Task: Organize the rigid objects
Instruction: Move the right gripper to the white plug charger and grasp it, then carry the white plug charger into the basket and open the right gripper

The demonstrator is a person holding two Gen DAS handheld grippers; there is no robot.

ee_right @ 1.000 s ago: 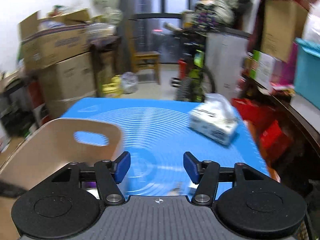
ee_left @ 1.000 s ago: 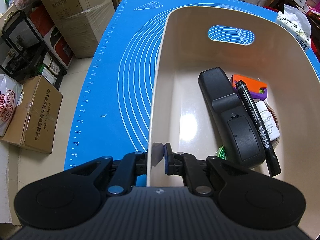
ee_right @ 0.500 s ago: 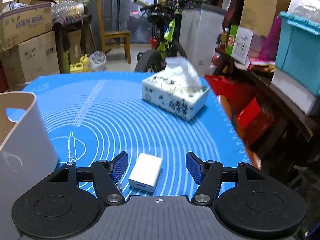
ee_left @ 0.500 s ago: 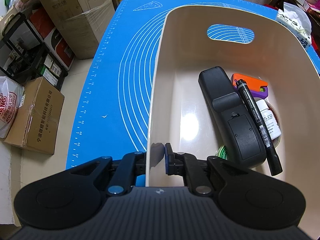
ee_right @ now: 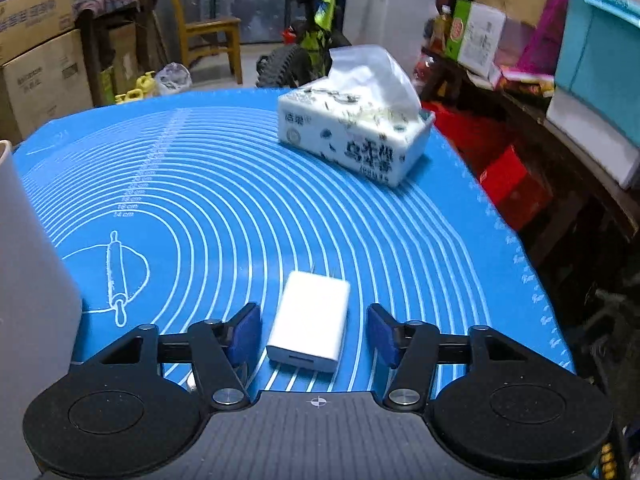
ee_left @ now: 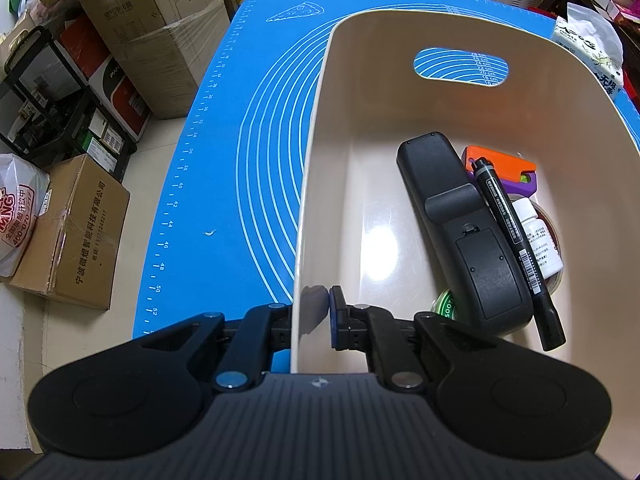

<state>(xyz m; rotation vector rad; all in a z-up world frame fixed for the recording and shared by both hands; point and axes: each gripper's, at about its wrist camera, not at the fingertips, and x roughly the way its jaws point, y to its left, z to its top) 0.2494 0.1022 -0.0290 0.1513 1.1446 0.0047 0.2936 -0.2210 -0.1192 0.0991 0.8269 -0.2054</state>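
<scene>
A blue mat point(ee_right: 248, 184) covers the surface. The left hand-held gripper point(ee_left: 316, 316) is clamped on the beige bin's wall point(ee_left: 308, 216). The right hand-held gripper point(ee_right: 314, 332), jaws apart and just closing, straddles a white charger point(ee_right: 308, 328) without touching.

A beige plastic bin point(ee_left: 316, 184) with a handle cutout is sitting upright on the blue mat, holding a black remote point(ee_left: 460, 228), black marker point(ee_left: 516, 248), orange-purple toy point(ee_left: 516, 170) and white bottle point(ee_left: 538, 236). A white charger block point(ee_right: 308, 326) is lying flat on the mat near the bin.

Both wrist cams close, angled down; share mat point(ee_left: 208, 184).
</scene>
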